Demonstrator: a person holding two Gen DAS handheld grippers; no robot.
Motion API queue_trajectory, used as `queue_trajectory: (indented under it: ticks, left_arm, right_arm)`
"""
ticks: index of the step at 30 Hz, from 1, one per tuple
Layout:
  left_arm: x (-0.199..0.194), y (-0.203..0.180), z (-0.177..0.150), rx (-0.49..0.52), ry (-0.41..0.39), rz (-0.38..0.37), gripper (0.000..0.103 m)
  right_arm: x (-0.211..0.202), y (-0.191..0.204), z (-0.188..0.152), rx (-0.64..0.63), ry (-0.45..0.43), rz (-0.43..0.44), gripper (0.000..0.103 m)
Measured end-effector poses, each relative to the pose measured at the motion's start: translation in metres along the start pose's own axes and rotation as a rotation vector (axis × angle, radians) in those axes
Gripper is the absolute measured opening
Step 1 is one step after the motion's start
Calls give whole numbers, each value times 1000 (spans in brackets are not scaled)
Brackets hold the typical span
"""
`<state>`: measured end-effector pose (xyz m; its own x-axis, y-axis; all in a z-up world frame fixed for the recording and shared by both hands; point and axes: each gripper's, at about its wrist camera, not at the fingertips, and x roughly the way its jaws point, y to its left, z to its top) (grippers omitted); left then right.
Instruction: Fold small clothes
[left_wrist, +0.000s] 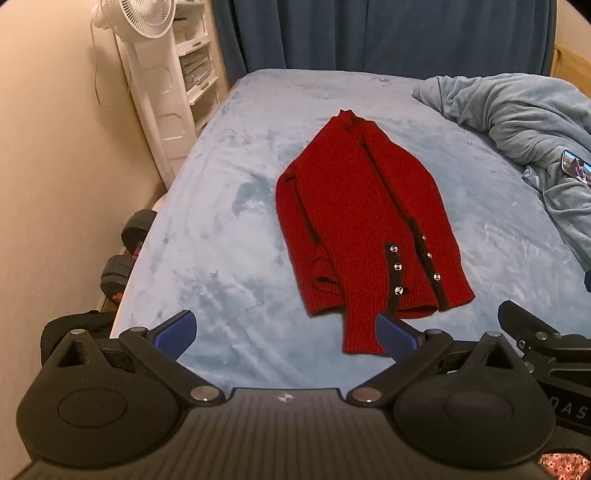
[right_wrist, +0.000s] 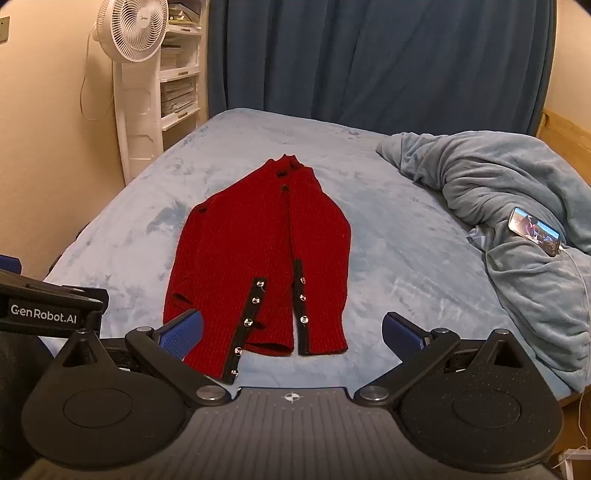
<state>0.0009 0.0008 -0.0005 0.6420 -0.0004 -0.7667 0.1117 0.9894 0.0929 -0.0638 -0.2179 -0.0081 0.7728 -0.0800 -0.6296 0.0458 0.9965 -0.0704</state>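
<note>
Cardigan (left_wrist: 364, 229) lies on the bed (left_wrist: 207, 229) at my twelve o'clock, sleeves already folded inward; lengthwise folds remain. My left gripper (left_wrist: 284, 332) and right gripper (right_wrist: 291, 334) gape empty.

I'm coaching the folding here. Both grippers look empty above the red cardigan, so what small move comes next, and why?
Probably lower the open left gripper and right gripper onto the near hem of the red cardigan: sleeves already lie folded in, and nothing is gripped yet.
</note>
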Motion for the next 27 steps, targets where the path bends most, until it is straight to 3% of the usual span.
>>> queue_trajectory:
  ticks: [27]
  left_arm:
    - [2,2,0,6,2,8,103]
  right_arm:
    - [-1,4,2,-14,-6,-6,102]
